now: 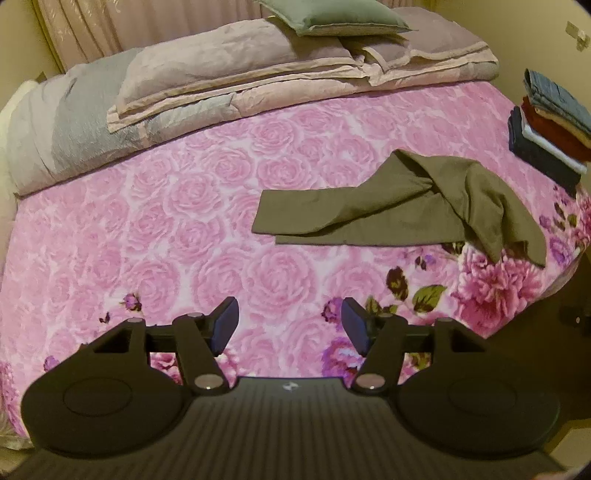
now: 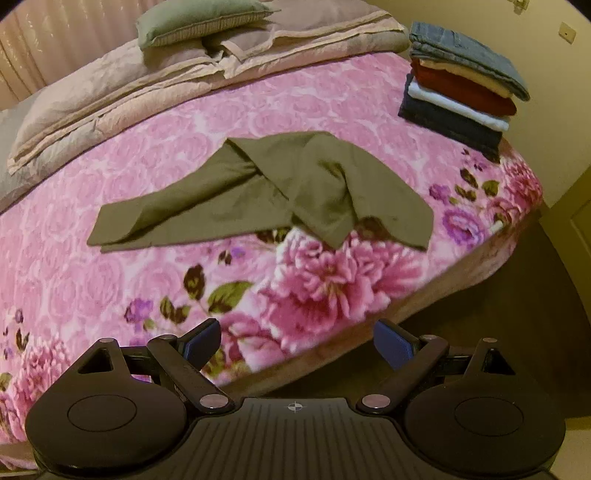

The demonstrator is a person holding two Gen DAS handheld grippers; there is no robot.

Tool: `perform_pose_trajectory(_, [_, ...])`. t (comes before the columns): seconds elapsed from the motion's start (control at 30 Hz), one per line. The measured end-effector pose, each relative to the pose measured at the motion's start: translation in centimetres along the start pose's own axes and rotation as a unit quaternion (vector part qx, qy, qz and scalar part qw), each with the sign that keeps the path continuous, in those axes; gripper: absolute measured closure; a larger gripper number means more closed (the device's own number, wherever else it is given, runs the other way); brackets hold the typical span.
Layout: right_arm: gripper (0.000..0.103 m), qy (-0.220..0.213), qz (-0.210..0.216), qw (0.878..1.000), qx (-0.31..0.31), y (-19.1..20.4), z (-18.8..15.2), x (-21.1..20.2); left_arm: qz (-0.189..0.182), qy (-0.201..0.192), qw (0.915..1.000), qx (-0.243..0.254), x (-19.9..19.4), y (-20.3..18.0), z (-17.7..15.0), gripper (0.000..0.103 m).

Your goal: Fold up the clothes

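We find the left gripper gaping wide with nothing held; the olive garment lies rumpled and loosely doubled mid-bed (not neat), so folding remains; the folded stack stands finished behind; the right gripper likewise spread, holding nothing.

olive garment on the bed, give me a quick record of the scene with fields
surface: bed with pink floral blanket
garment: olive garment, lying loose and rumpled, one end flopped over itself, not folded yet
folded stack: pile of folded clothes at the far right corner of the bed, apart from the garment
bedding: quilts with a green pillow at the far side
left tool: open, empty, short of the garment
right tool: open, empty, at the bed edge
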State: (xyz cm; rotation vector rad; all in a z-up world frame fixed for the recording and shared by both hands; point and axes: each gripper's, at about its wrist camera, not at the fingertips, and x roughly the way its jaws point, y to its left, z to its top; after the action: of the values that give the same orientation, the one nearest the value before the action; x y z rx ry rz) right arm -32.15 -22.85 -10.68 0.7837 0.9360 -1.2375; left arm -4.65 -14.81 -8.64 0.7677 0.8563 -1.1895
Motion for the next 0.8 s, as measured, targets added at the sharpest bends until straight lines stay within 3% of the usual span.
perform_pose_trajectory(0.43, [0.011,0.001,-0.022,0.999,0.039,-1.5,-4.5,-2.1,-0.010,-0.005,0.9993,0.034,-0.8,-1.0,-1.7,0.045])
perform_pose_trajectory(0.8, [0.011,-0.020,-0.028,0.999,0.042,-1.8,-3.8,-2.0,-0.025,-0.014,0.9988,0.039,-0.2,-0.6,-1.1,0.045])
